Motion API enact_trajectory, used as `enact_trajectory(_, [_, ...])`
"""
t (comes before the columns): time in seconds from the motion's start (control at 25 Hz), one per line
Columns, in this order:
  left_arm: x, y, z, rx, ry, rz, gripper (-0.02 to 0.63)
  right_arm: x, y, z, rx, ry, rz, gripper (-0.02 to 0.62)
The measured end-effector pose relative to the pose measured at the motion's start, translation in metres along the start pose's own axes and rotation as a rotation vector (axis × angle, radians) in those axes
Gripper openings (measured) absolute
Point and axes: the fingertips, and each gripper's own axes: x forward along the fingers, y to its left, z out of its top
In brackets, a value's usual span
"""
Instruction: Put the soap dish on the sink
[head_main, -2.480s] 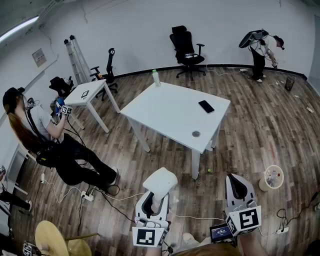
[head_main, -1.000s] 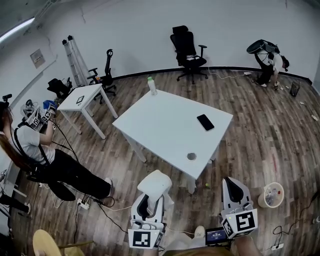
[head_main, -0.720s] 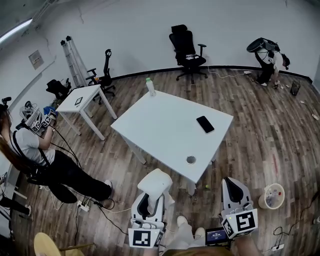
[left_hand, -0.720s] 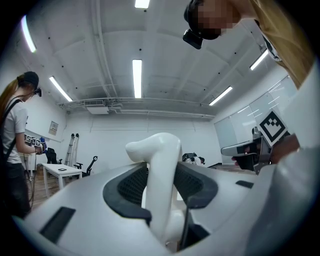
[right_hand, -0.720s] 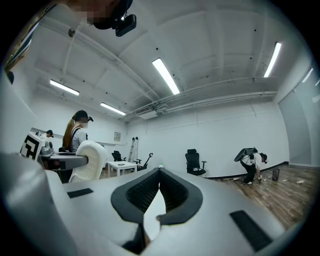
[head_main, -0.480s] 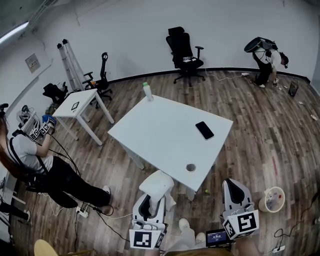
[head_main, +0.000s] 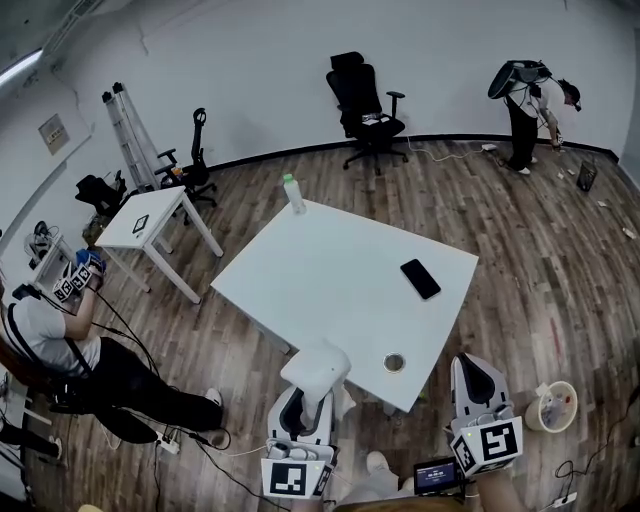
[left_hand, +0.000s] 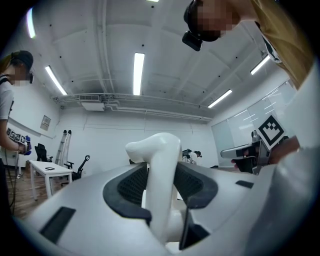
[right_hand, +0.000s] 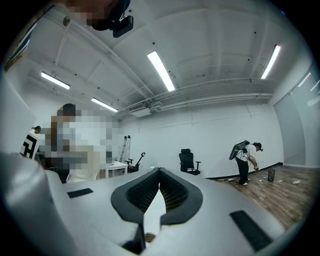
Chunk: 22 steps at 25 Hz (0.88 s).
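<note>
Both pointing level | left claw (head_main: 305, 403) clamps soap dish (head_main: 316, 364) | right claw (head_main: 473, 366) closed, empty

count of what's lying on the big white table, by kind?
bottle: 1
phone: 1
small round thing: 1
Total: 3

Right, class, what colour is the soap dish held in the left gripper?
Plain white; the soap dish shows best in the left gripper view.
</note>
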Motion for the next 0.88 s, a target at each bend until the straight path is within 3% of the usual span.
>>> enact_trajectory(0.52, [0.049, 0.039, -0.012, -0.031, 0.003, -0.053, 0.166, 0.06, 0.018, 0.0, -0.008, 0.005, -0.007, 0.009])
enact_trajectory(0.88, [0.08, 0.053, -0.022, -0.04, 0.013, -0.046, 0.166, 0.093, 0.006, -0.002, 0.081, -0.021, 0.016, 0.008])
